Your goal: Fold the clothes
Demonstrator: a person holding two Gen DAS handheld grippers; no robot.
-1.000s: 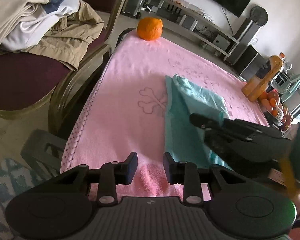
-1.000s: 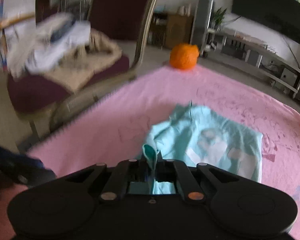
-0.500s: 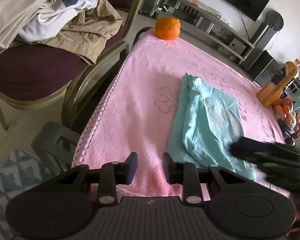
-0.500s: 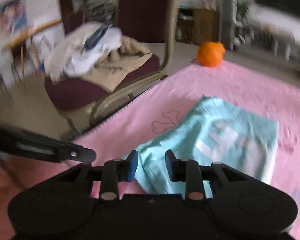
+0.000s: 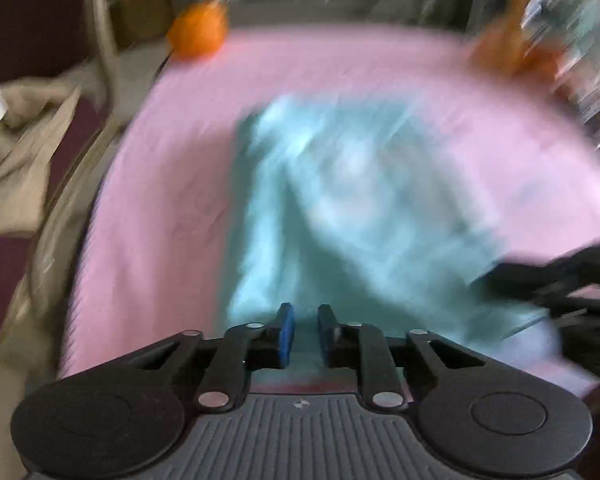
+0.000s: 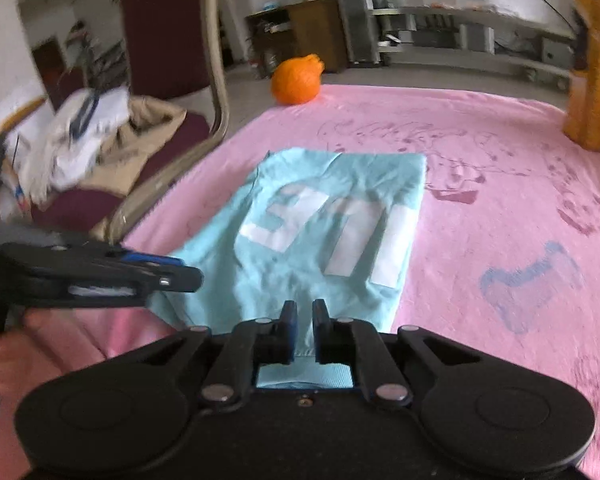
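**Teal shirt lies part-folded on pink cloth as both grippers narrow over its near hem**

The teal shirt (image 6: 328,232) lies flat on the pink table cover (image 6: 520,208), its white print facing up, its near hem toward me and its far edge squared off. From my right gripper (image 6: 305,318) I see the jaws closing to a narrow gap right over that hem, with teal fabric showing between and beneath them; I cannot tell if the pads have caught the cloth yet. My left gripper (image 5: 303,322) is also closing, narrow above the shirt's near left corner, though that view is badly blurred and no grip shows. In the right wrist view it reaches in from the left, just above the shirt's left edge. At the cover's far edge sits an orange (image 6: 298,80); an orange bottle (image 6: 590,80) stands at the far right. Beside the table, a maroon chair (image 6: 168,32) carries a heap of clothes (image 6: 100,132).
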